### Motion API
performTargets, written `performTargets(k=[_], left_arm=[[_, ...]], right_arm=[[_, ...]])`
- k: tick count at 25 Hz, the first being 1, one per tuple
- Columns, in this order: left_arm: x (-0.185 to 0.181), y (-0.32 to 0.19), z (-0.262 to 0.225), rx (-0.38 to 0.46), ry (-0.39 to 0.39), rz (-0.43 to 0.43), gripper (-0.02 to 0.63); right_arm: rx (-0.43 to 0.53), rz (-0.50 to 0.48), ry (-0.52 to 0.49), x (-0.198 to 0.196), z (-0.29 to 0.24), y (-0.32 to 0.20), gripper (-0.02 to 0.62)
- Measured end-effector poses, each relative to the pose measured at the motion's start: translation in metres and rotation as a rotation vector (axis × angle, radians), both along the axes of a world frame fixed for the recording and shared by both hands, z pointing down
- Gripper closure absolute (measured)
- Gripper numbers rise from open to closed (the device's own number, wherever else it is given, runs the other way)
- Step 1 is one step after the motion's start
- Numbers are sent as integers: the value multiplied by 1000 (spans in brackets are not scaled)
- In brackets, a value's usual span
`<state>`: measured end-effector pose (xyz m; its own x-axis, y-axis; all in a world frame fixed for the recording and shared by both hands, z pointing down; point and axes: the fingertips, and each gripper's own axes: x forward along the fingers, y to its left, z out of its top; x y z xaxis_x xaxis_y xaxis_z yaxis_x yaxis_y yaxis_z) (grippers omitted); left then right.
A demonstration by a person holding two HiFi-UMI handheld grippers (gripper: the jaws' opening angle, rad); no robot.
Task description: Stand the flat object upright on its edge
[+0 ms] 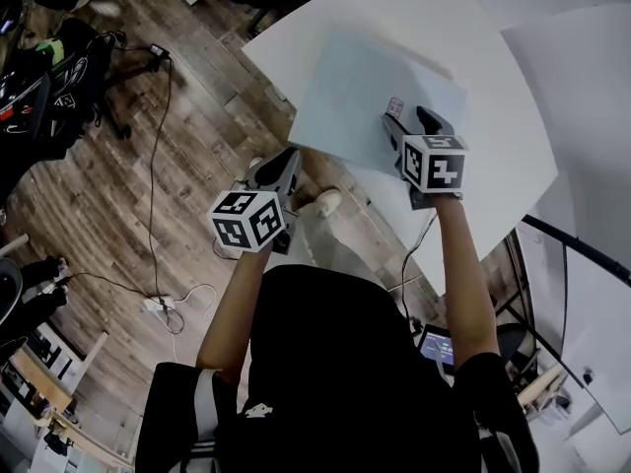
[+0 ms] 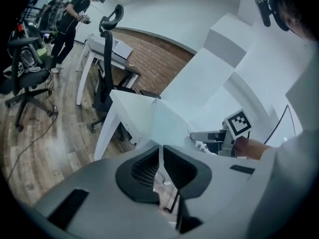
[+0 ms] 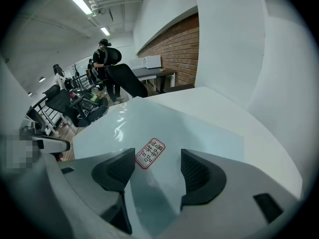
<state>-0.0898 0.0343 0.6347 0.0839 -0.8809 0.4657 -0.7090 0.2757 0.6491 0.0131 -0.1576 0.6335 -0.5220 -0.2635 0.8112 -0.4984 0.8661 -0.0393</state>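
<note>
Two grippers are still on the approach, by my reading. Nearest, the left gripper [image 2: 162, 158] hangs off the tabletop's [image 1: 493, 87] near edge, jaws pressed together on nothing. The right gripper [image 3: 157, 161], jaws apart and empty, sits low over the pale blue sheet [image 1: 365, 97], straddling its red-bordered sticker [image 3: 150, 153]. The sheet lies flat at that edge, long axis seemingly slantwise to it. Next, one edge likely needs pinching and tipping up.

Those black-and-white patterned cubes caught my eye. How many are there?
2. One cube sits on the left tool, over the wooden floor; the other cube sits on the right tool, over the pale sheet. None looks hidden.
</note>
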Motion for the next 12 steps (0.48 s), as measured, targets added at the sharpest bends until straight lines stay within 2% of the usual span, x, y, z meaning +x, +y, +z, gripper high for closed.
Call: performTargets(k=[2,4,7,12], left_arm=[[2,4,4,11,64,-9,567],[4,8,7,24,126,-14,509],[8,14,13,39,209,-28,483],[8,12,25,68,269,-44,401]], right_arm=[[0,2,11,-3,-1,2,311],[-4,1,26,-6,-2,4,311],[-6,-7,34,-6,-2,8,311],[2,-19,18,-12,-2,16,313]])
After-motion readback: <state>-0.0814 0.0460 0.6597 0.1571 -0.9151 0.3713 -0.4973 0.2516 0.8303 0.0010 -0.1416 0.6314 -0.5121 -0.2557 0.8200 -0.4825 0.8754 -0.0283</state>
